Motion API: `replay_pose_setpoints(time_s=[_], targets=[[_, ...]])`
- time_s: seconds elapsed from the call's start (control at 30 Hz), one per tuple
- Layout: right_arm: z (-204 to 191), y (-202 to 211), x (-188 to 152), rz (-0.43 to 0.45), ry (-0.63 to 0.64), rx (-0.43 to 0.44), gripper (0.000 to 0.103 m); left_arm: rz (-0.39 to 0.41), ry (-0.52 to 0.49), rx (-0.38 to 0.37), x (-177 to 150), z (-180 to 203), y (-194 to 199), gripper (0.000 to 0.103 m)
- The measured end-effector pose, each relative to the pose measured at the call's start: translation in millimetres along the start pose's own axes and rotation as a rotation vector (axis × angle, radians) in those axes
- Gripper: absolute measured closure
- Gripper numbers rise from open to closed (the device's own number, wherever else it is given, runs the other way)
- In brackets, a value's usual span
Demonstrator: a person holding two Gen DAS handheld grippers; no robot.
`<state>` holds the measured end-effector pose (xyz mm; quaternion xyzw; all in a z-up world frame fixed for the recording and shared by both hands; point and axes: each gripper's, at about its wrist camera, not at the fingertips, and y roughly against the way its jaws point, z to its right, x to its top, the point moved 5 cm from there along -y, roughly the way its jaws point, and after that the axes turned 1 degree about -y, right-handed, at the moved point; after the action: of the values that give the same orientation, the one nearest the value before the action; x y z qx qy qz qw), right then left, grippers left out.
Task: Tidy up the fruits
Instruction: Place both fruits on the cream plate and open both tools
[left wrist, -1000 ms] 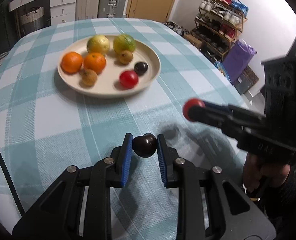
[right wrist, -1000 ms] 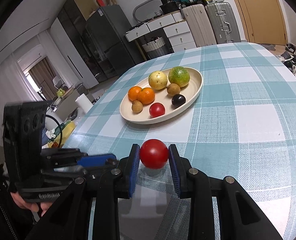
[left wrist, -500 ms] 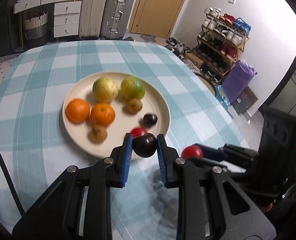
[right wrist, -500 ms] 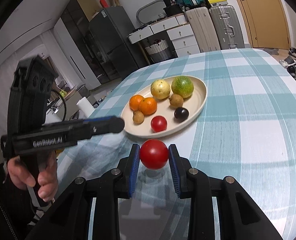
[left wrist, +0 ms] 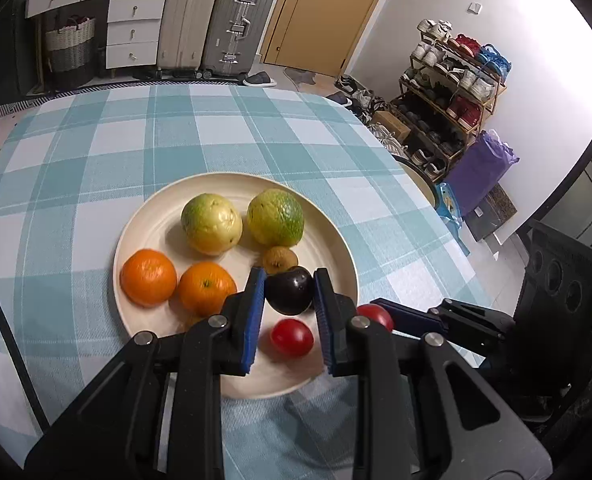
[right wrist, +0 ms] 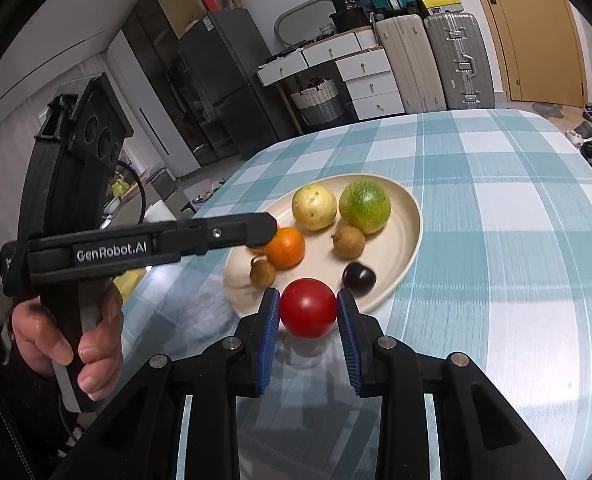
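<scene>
Both fruits carried over the plate [left wrist: 337, 240]

Your left gripper [left wrist: 290, 316] pinches the dark plum [left wrist: 289, 290] at lower centre; your right gripper [right wrist: 307, 334] pinches the red tomato [right wrist: 307, 307] (plate edge). Lower each, then spread the jaws.

L gripper [left wrist: 289, 294] & R gripper [right wrist: 308, 314] both clamped w/ fruit between pads, held side by side.

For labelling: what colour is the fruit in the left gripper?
Dark purple, nearly black fruit; left wrist view shows it best.

two close wrist views, shared plate [left wrist: 136, 236]
</scene>
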<state>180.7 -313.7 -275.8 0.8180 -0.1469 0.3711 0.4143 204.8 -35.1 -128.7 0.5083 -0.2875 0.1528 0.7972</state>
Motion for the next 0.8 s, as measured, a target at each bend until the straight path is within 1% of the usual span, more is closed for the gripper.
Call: replay_pose_setpoints(time_s=[0.17, 0.43, 0.8], targets=[[2.5, -15.7, 12.9, -0.014, 0.004, 0.003, 0.073, -0.012, 0.011, -0.013, 10.3, -5.5, -10.2, 0.081], [5.2, -33.7, 23.8, -0.04, 0.007, 0.002, 0.073, -0.019, 0.012, -0.019, 22.1, -12.8, -19.2, 0.081], [11.7, -50.2, 26.3, -0.071, -0.01, -0.004, 0.073, -0.049, 0.018, -0.032, 21.8, -17.6, -34.6, 0.081]])
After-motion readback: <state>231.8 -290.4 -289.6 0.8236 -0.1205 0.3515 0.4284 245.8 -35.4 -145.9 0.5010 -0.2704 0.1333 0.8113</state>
